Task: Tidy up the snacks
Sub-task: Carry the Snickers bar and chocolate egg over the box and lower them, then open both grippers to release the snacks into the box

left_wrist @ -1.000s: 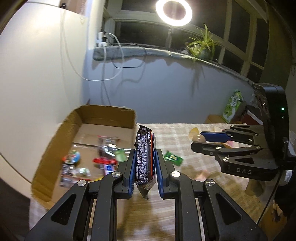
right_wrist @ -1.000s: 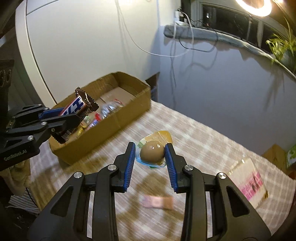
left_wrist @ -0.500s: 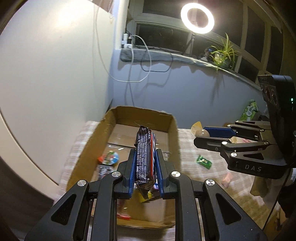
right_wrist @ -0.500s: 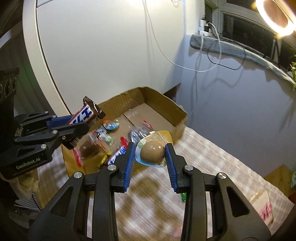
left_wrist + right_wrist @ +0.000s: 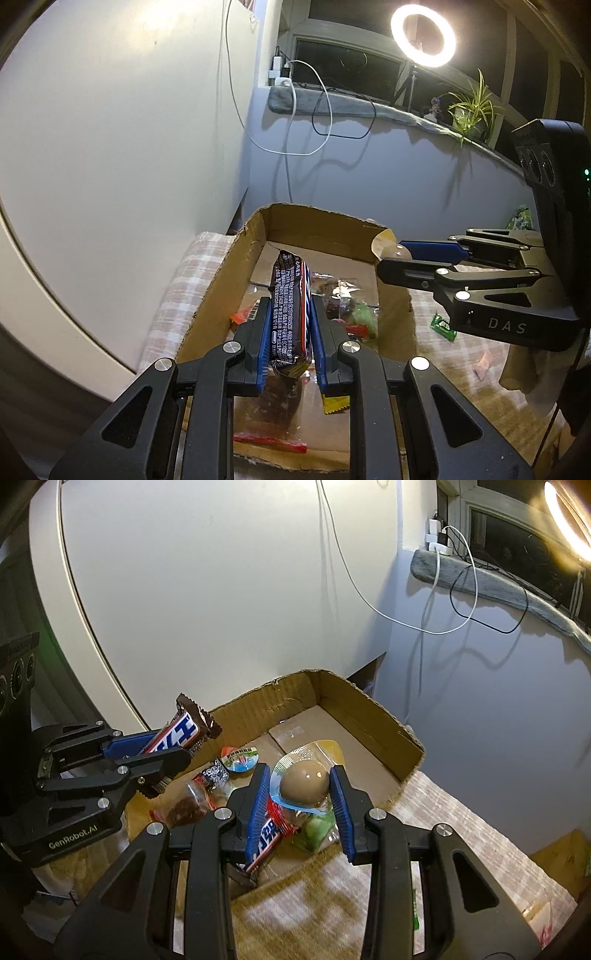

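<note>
My left gripper is shut on a Snickers bar and holds it upright above the open cardboard box. In the right wrist view the left gripper and its bar hang over the box's left side. My right gripper is shut on a packaged brown egg and holds it above the box. In the left wrist view the right gripper reaches over the box's right wall. Several wrapped snacks lie inside.
The box stands on a checked tablecloth near the white wall. A green candy and a pink wrapper lie on the cloth right of the box. A cable hangs down the wall behind.
Both grippers have moved left from above the cloth to above the box, each still holding its snack.
</note>
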Available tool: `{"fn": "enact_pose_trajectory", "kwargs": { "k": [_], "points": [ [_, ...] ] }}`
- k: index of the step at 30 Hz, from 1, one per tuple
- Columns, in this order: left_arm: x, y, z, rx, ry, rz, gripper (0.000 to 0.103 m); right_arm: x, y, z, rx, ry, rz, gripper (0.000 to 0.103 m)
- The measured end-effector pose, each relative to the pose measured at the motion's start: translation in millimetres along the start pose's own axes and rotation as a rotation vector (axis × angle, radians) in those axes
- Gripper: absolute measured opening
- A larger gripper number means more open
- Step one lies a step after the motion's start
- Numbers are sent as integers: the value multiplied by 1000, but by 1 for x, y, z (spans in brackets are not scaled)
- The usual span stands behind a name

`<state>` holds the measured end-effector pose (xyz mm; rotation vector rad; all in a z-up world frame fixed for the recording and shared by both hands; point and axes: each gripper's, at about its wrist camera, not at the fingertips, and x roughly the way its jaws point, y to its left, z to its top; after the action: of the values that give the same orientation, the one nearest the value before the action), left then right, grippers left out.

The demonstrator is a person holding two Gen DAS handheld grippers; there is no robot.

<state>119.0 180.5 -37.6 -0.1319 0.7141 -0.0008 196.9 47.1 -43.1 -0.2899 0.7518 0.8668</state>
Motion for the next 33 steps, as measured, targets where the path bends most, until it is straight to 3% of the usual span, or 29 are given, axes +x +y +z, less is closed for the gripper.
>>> {"fn": "enact_pose_trajectory", "kwargs": {
  "k": [13,17,20,24,33],
  "points": [
    [5,6,0,-14,7,12,18,16,2,4,-14,14,10,36],
    [5,8,1,-15,5,19,19,13,3,4,-20,1,-5,65],
    [5,7,0,-14,6,23,29,11,3,5,-17,-8,-16,71],
    [3,7,-1,-13,-2,29,38,6,1,5,-14,-16,-41,86],
    [-6,-2,0,-6,-18,21,43,-14,-10,-4,3,-26,-86,87]
  ]
}}
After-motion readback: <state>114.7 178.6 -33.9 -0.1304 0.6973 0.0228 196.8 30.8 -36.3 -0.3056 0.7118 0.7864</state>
